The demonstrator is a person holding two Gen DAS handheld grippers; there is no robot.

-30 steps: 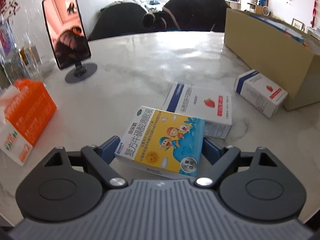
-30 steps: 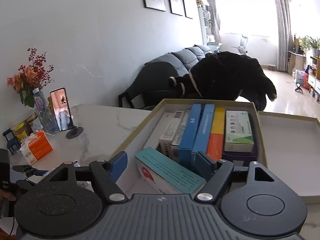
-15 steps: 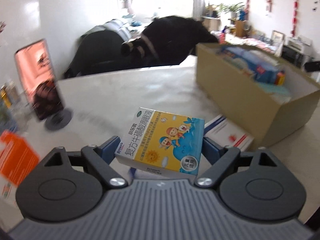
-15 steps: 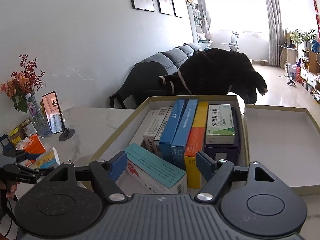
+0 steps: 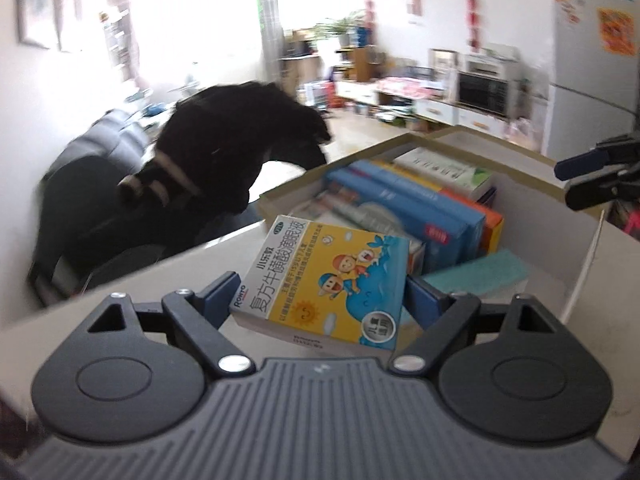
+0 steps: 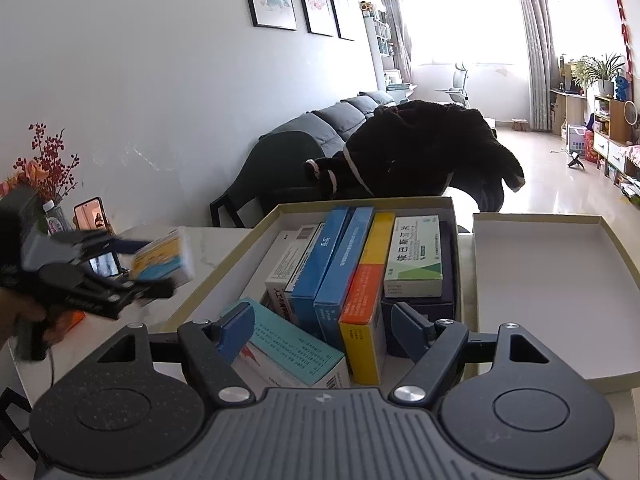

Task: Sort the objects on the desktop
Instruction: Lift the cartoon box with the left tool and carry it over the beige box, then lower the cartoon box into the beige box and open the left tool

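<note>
My left tongs (image 5: 320, 294) are clamped on the yellow carton (image 5: 326, 282), held in the air just short of the tray (image 5: 280, 196) of upright cartons ahead. My right tongs (image 6: 322, 326) stand apart over the tray's near end, the teal carton (image 6: 288, 350) between their fingers, contact unclear.

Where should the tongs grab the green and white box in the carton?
Probably across its short ends, from above: the green and white box lies flat on top, long sides hemmed by the yellow-orange box and the carton wall.
</note>
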